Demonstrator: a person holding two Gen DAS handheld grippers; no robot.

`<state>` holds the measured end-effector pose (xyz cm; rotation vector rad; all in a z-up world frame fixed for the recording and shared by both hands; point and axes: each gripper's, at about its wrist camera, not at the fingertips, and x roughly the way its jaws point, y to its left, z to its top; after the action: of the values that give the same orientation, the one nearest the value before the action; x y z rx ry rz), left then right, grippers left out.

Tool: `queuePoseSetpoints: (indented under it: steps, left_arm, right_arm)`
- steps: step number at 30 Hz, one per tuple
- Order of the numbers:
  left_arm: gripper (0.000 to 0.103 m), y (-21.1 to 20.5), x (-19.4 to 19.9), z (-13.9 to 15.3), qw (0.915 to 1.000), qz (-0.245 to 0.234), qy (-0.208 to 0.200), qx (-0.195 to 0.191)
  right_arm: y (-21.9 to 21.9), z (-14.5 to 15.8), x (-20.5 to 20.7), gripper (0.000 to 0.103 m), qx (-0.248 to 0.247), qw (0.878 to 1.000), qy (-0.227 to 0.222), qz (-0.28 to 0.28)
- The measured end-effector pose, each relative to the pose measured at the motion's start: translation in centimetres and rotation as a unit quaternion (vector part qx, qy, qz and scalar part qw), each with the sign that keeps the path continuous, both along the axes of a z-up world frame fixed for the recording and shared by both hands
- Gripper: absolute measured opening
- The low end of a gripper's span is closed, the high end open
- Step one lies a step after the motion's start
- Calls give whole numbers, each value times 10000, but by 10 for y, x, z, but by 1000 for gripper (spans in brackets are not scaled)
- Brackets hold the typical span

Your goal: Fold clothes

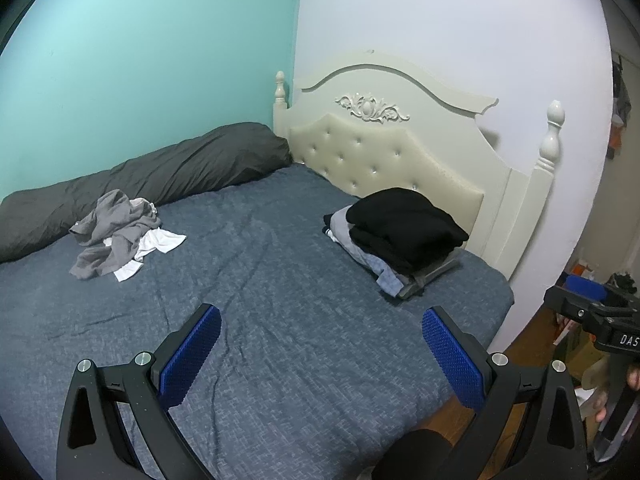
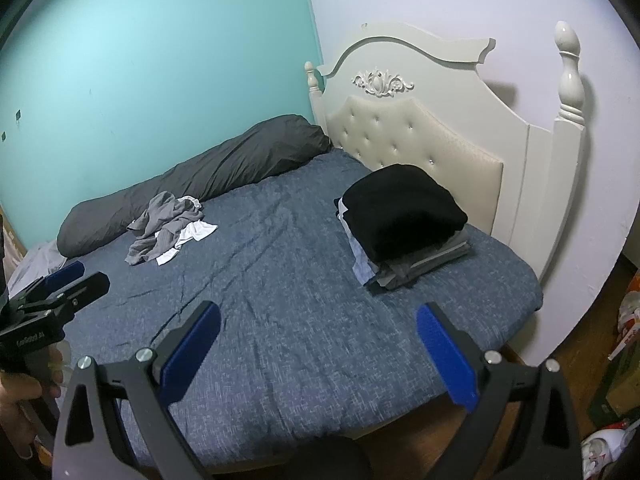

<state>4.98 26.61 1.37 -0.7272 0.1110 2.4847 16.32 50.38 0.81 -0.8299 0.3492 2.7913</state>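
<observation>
A crumpled pile of grey and white clothes (image 1: 116, 236) (image 2: 168, 232) lies on the blue bed sheet (image 1: 280, 280) (image 2: 288, 280) at the far left, beside a long dark grey pillow. A folded stack with a black garment on top (image 1: 404, 232) (image 2: 400, 216) sits by the headboard on the right. My left gripper (image 1: 322, 314) (image 2: 60, 284) hovers open over the near part of the bed, holding nothing. My right gripper (image 2: 319, 310) (image 1: 592, 300) is open too, empty, above the bed's near right side. Both grippers are well short of either pile.
The long dark grey pillow (image 1: 160, 176) (image 2: 208, 176) runs along the teal wall. A cream tufted headboard (image 1: 384, 152) (image 2: 420, 148) closes the far end. Wooden floor with clutter (image 2: 616, 360) lies right of the bed edge. A hand (image 2: 20, 392) grips the left tool's handle.
</observation>
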Motion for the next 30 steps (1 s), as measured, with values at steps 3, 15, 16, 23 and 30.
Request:
queuePoseSetpoints:
  steps: [3, 15, 16, 23, 30]
  left_arm:
    - [103, -1, -1, -1, 10000, 33, -4, -2]
    - [103, -3, -1, -5, 10000, 7, -19, 12]
    - [103, -2, -1, -5, 10000, 3, -14, 10]
    - [103, -1, 1, -5, 10000, -32, 9, 9]
    - [103, 0, 0, -6, 10000, -34, -12, 8]
  right_arm:
    - [-1, -1, -1, 99, 3, 10000, -4, 6]
    - [-3, -5, -2, 99, 7, 10000, -35, 11]
    - [-4, -5, -2, 99, 9, 10000, -39, 12]
    - [-5, -6, 0, 99, 15, 10000, -30, 0]
    - [-3, -5, 1, 99, 6, 10000, -27, -13]
